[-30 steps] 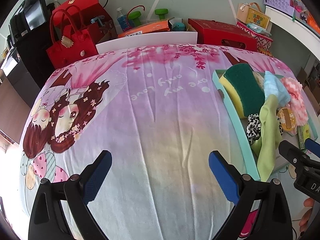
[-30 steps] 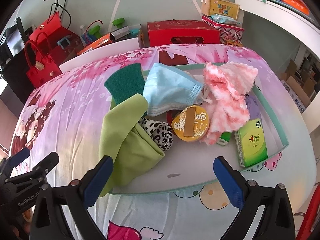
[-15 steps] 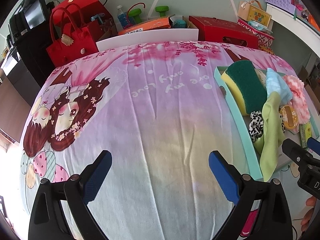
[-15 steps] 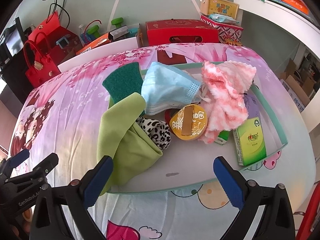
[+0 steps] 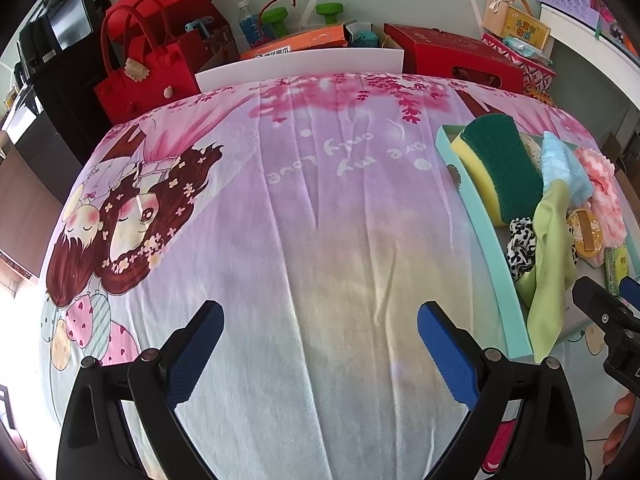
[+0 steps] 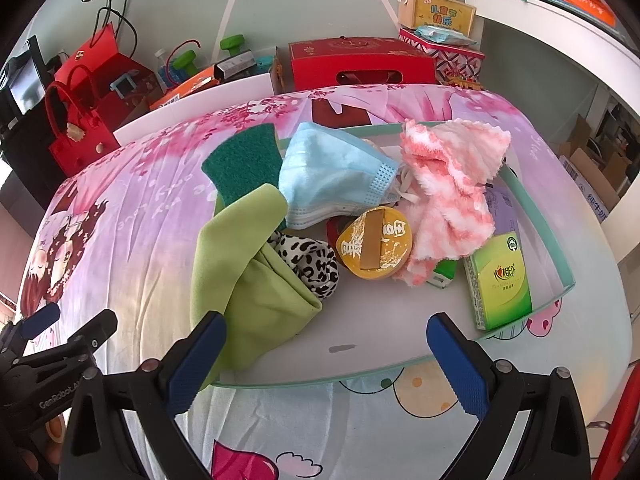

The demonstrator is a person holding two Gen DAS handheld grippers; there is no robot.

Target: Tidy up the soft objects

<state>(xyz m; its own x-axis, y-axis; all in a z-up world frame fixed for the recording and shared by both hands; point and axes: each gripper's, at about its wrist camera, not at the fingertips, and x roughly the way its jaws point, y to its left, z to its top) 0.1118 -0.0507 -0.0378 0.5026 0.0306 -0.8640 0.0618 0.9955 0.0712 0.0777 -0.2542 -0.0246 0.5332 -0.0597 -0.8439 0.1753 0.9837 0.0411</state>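
A teal-rimmed tray (image 6: 532, 216) on the pink cartoon bedsheet holds a heap of soft things: a green cloth (image 6: 256, 280) draped over its near-left rim, a leopard-print scrunchie (image 6: 310, 258), a blue face mask (image 6: 332, 172), a pink-white fluffy cloth (image 6: 448, 188) and a green-yellow sponge (image 6: 244, 160). My right gripper (image 6: 326, 356) hangs open just before the tray's near rim, holding nothing. My left gripper (image 5: 320, 340) is open over bare sheet, left of the tray (image 5: 484, 236). The sponge (image 5: 500, 164) and green cloth (image 5: 550, 264) show at that view's right.
The tray also holds a round gold tin (image 6: 374, 238) and a green tissue pack (image 6: 502, 280). Behind the bed stand a red felt handbag (image 5: 148, 80), a red gift box (image 6: 360, 64), green dumbbells (image 5: 328, 10) and an orange box (image 5: 296, 44).
Both views have shifted slightly; the tray sits a little farther right in the left wrist view. Both grippers stay open and nothing has been taken hold of.
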